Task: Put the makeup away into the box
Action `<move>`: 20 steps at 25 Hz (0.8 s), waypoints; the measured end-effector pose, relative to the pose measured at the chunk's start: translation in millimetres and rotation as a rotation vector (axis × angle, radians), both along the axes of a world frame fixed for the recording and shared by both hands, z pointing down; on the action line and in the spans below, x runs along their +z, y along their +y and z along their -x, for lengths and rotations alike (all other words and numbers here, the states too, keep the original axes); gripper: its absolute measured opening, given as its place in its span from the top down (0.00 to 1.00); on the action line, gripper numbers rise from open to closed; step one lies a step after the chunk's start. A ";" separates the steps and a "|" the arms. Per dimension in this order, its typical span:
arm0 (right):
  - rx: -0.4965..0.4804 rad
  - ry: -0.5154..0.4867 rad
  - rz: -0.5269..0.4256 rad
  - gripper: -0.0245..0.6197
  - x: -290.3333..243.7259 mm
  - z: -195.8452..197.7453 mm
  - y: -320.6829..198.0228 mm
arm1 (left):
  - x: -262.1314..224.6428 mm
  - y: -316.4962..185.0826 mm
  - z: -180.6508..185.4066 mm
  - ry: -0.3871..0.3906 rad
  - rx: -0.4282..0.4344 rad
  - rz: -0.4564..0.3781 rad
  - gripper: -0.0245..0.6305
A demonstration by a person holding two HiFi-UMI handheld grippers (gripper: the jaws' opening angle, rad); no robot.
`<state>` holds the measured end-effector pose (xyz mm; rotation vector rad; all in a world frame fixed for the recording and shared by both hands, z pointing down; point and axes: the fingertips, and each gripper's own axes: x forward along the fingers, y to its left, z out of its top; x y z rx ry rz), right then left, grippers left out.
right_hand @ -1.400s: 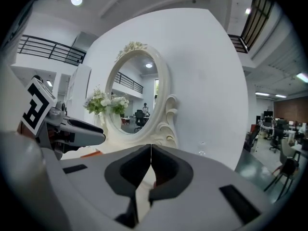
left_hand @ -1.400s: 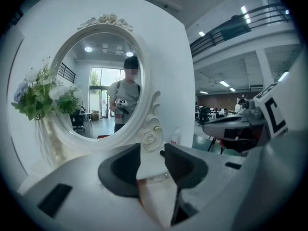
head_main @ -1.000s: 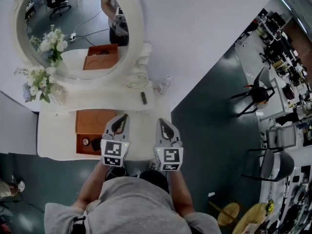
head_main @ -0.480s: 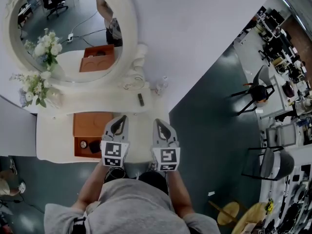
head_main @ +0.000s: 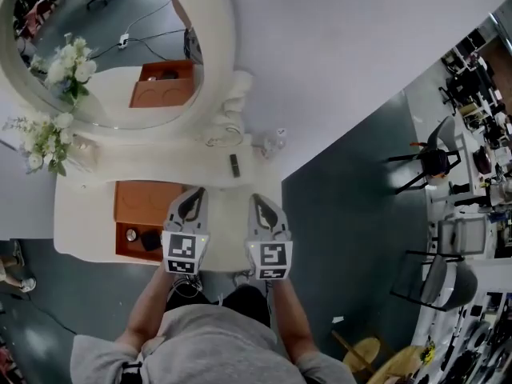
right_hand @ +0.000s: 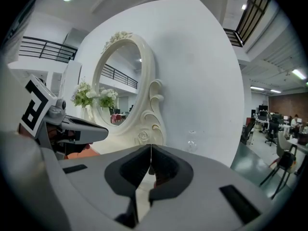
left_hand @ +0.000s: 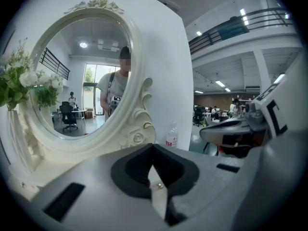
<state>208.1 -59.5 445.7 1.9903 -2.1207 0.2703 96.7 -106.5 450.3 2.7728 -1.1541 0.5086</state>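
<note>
Orange box at centre left and black makeup stick lie lengthwise up-down in the frame, while left gripper and right gripper are closed, empty.

The left hand-held gripper fills the lower part of the view, its two grey jaws closed tip to tip with nothing between them. Beyond it an oval mirror in an ornate white frame stands against a white wall, with white flowers at its left and a small clear bottle with a red label just beside the frame's right foot; the glass reflects a standing person in a light shirt. At the right edge the right hand-held gripper reaches in roughly level, its marker cube behind it, before an open hall with desks and distant people.
</note>
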 end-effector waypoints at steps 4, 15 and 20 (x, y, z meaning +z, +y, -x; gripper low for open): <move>-0.029 -0.004 0.032 0.94 21.2 -0.5 -16.9 | 17.4 -9.3 -0.9 -0.016 -0.016 0.025 0.96; -0.087 -0.031 0.131 0.93 79.2 -4.4 -55.7 | 56.8 -33.6 2.2 -0.041 -0.065 0.071 0.96; -0.139 -0.050 0.215 0.69 102.7 6.5 -70.7 | 67.5 -36.2 9.4 -0.047 -0.090 0.090 0.96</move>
